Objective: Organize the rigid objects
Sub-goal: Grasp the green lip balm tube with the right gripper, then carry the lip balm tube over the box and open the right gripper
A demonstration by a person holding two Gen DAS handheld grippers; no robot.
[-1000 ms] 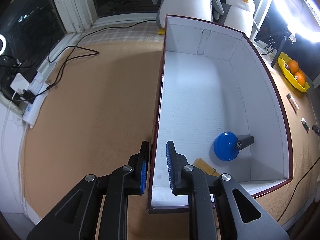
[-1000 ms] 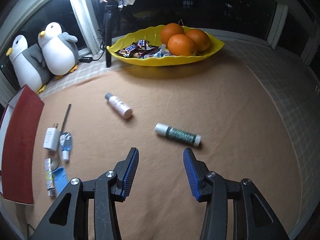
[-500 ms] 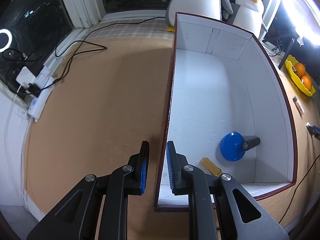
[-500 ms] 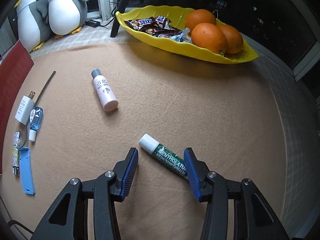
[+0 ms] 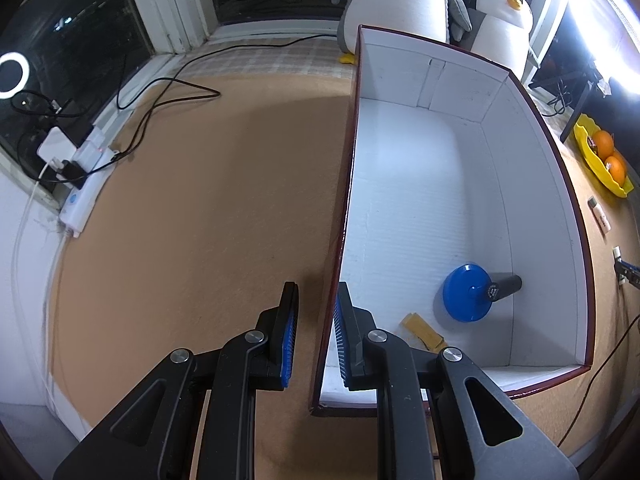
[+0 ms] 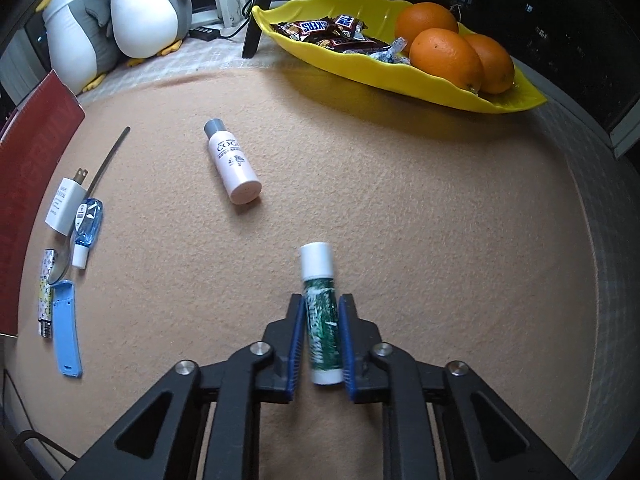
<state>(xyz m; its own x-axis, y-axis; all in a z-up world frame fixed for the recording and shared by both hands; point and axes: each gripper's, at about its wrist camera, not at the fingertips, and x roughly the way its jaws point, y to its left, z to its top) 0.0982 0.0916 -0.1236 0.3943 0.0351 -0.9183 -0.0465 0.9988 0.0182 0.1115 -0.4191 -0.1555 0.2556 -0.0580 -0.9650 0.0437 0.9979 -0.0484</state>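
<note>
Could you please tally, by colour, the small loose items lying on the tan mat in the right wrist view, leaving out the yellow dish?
White or pale: 2, pale pink bottle, white plug adapter
Blue: 2, clear blue bottle, light blue flat case
Green: 1, green lip balm tube
Patterned: 1, patterned lighter
Total: 6

Green tube point(image 6: 322, 328): label blurred, unreadable; sides hidden by the jaws' pads. Yellow-brown item point(image 5: 424, 330) in the box point(image 5: 440, 76), just right of the left jaws: partly hidden behind the right finger, can't identify. Red box wall point(image 6: 32, 184) far left of the right jaws: cut off by frame edge. Small items point(image 5: 600, 216) far right of left jaws: too small to tell.
</note>
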